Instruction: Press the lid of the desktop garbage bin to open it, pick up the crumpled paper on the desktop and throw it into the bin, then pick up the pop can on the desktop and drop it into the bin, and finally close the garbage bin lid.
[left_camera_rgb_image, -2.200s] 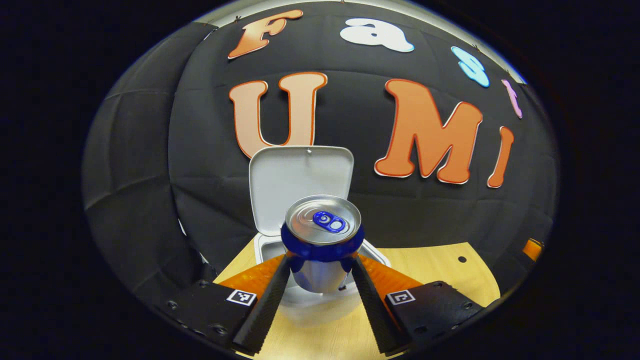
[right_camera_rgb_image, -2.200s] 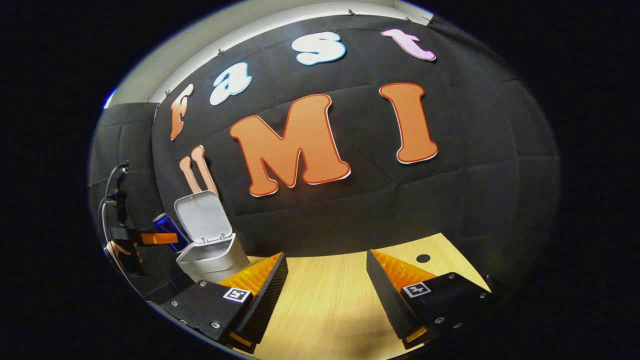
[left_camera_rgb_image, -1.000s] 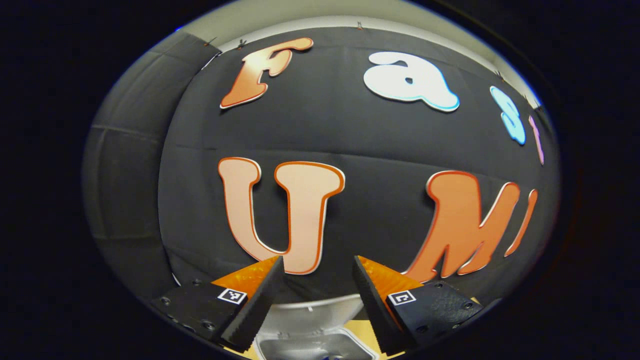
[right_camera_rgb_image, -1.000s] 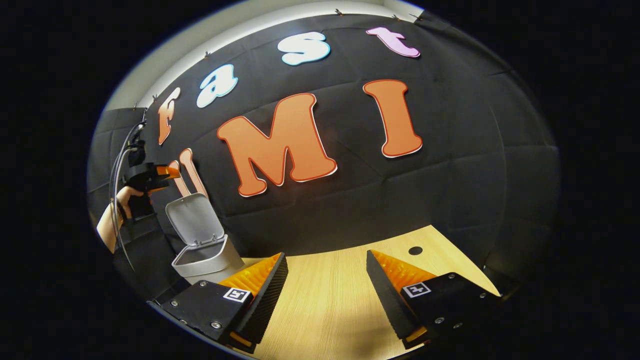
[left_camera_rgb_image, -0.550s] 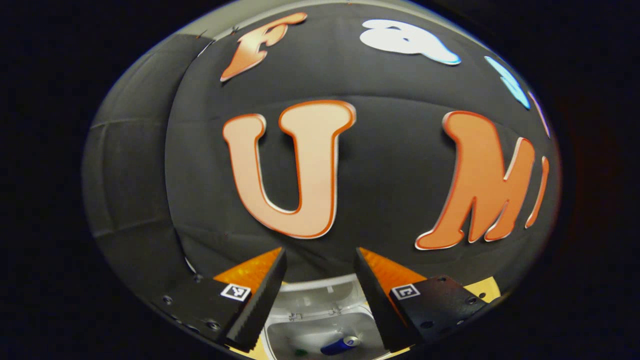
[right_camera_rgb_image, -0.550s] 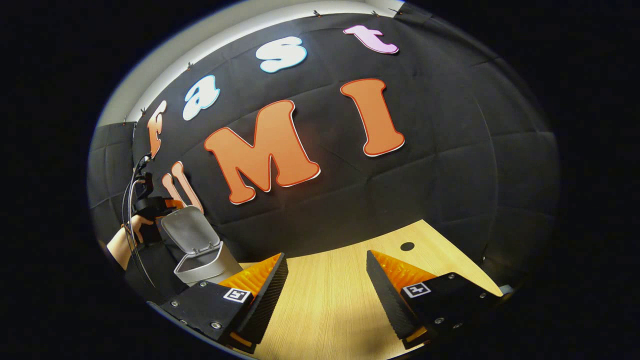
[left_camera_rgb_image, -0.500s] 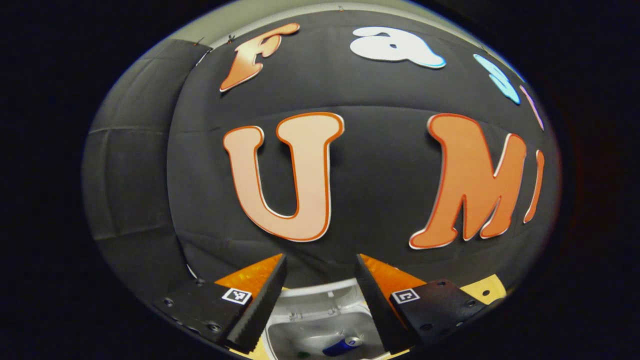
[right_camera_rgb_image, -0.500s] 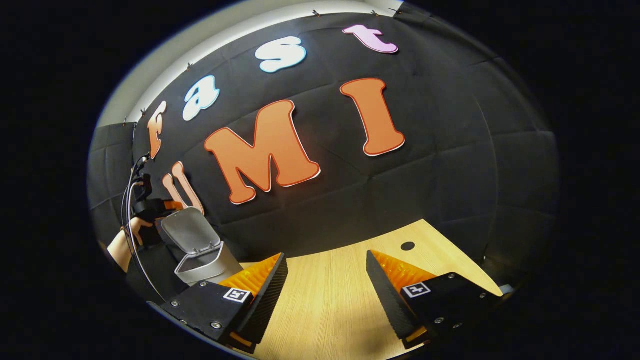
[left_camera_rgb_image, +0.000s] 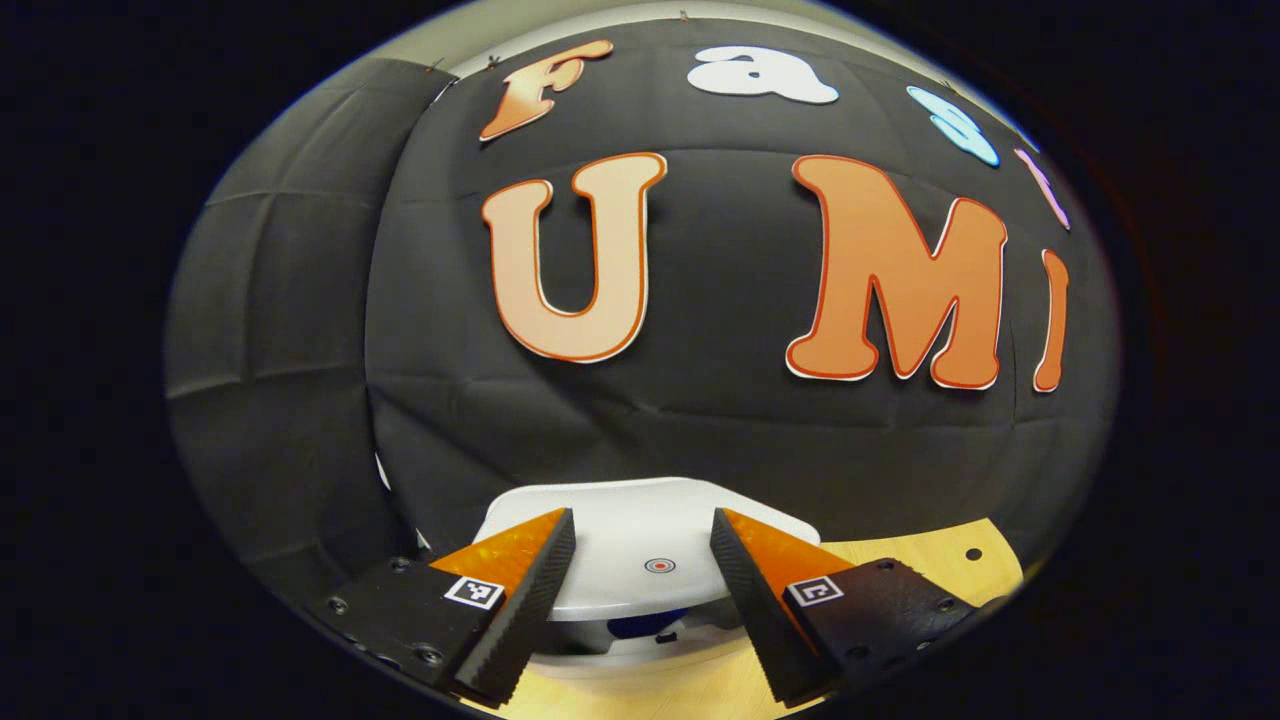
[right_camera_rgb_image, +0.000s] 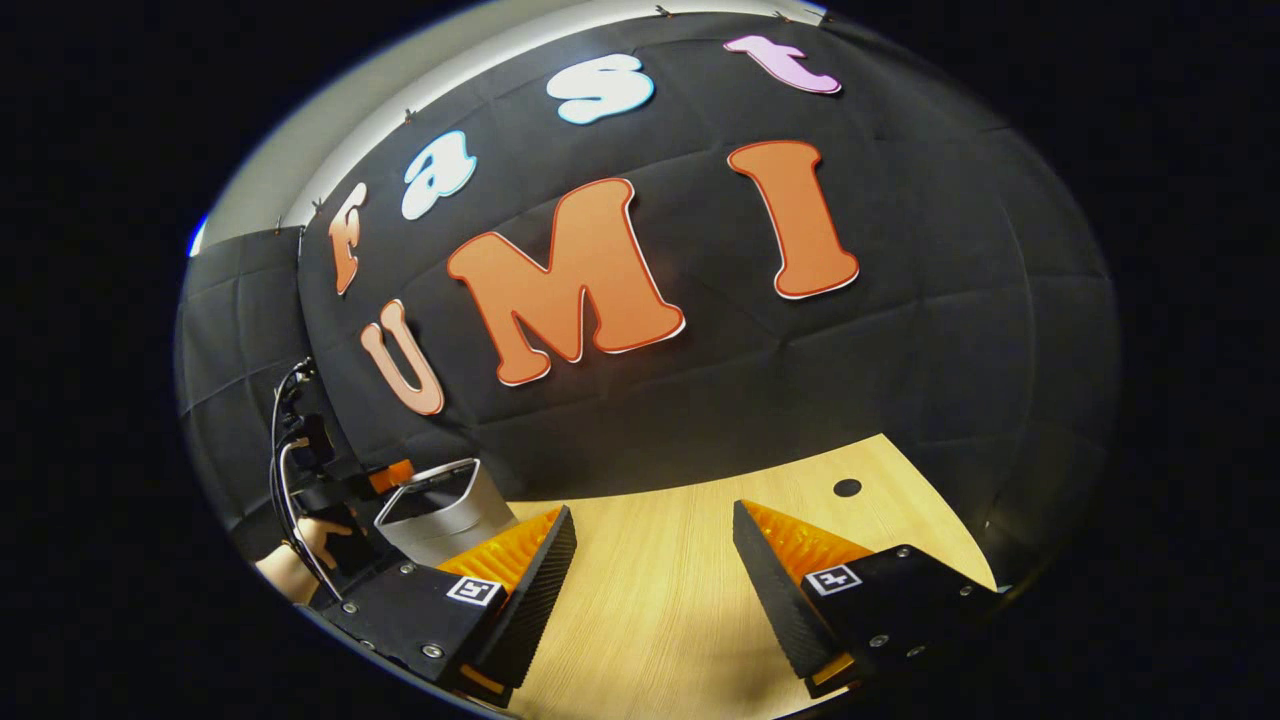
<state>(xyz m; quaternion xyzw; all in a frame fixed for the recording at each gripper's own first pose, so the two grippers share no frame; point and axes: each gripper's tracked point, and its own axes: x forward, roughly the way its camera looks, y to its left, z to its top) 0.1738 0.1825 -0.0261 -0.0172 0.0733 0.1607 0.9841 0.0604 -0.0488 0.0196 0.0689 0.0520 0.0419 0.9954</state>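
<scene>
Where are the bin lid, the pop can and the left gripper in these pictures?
bin lid (left_camera_rgb_image: 640, 545), left gripper view, on its white top face.
pop can (left_camera_rgb_image: 640, 625), left gripper view, on the blue bit under the lid's front edge.
left gripper (left_camera_rgb_image: 640, 530), left gripper view, midway between its fingertips, above the lid.

Left gripper view faces the bin (left_camera_rgb_image: 640, 560) closely; right gripper view sees it (right_camera_rgb_image: 440, 510) farther left.

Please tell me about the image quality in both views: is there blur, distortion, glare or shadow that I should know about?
Left gripper view: sharp, no motion blur; the fisheye bows the wall cloth; the bin lid is evenly lit, with dark shadow in the gap under its front edge. Right gripper view: also sharp; the wooden desktop shows a soft bright patch between the fingers; the garbage bin sits small and bent near the left edge.
</scene>
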